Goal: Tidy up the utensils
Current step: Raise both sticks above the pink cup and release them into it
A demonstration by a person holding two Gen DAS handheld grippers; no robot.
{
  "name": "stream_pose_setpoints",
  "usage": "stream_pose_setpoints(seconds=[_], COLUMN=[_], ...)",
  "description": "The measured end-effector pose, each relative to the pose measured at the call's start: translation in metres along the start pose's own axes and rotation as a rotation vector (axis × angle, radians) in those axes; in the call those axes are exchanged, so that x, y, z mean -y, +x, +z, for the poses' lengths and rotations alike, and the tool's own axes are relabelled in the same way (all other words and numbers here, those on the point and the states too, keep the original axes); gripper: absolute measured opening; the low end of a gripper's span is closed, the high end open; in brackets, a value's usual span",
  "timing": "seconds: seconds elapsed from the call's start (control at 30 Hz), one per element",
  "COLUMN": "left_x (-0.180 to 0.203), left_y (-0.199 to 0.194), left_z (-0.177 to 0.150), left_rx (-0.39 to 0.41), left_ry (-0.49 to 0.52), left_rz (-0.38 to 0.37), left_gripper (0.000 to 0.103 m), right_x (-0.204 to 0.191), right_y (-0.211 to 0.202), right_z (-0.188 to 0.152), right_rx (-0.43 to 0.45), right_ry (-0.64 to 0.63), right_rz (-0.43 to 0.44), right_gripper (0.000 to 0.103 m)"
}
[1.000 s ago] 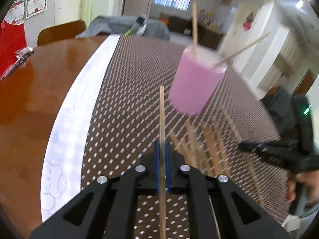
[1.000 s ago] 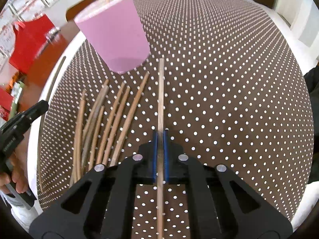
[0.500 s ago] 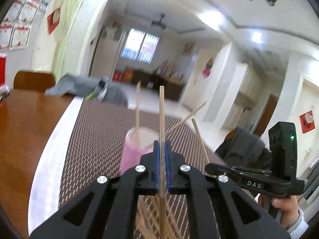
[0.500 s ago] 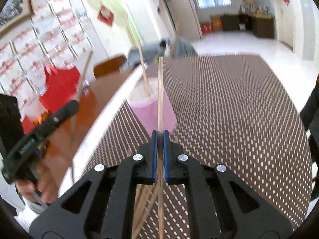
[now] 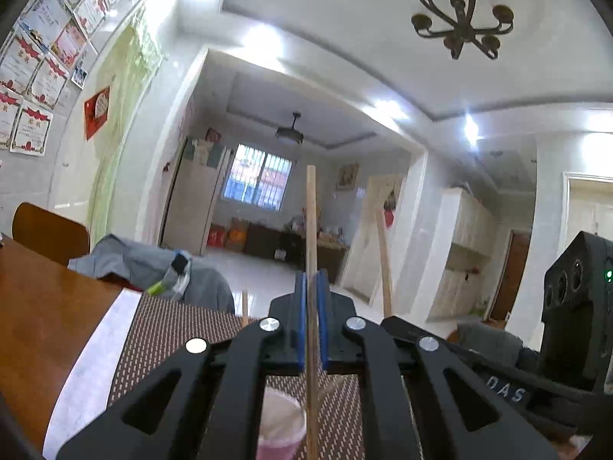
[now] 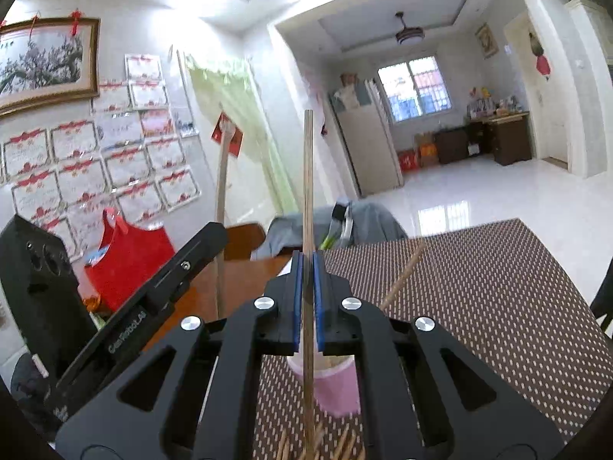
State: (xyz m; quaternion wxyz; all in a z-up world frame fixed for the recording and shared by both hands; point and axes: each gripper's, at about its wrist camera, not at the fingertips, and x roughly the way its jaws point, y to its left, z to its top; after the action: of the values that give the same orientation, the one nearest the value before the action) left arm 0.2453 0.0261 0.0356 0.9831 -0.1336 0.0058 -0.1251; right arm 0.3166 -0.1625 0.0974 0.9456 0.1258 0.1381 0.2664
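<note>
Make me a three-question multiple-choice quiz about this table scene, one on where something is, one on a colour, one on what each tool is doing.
1. Where does the cup stand?
A. on the dotted brown mat
B. on bare wood
C. on a chair

2. What colour is the cup?
A. blue
B. pink
C. green

3. What is the right tool doing?
A. hanging open
B. gripping a spoon
C. clamping a chopstick upright

Answers: 1 A, the mat shows all around its base. 2 B, its wall is pink. 3 C, the blue pads press the stick; the left tool does likewise.
</note>
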Motion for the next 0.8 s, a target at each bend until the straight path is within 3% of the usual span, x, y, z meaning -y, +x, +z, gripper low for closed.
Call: stream_pose_setpoints(seconds=[0.4,0.63,0.8], left_x=[-0.025,-0.038,-0.041], left_y=[0.044,0.060,0.066], left_z=[0.001,-0.010,-0.023], left_rx=[0.113,0.146,0.107], left_ry=[-0.038,-0.026,-0.004], left_rz=[0.079,0.137,0.146], left_gripper=[0.006,0.006,0.006], right_x=[0.002,0.007,0.011], right_y=[0.046,0.063,0.071], right_z=[0.015,0.005,-0.007], right_rx=[0.159,0.151,0.117], right_ry=[0.026,0.011,0.011], right_rz=[-0.030,-0.038,-0.051], right_gripper=[0.006,0.006,0.006])
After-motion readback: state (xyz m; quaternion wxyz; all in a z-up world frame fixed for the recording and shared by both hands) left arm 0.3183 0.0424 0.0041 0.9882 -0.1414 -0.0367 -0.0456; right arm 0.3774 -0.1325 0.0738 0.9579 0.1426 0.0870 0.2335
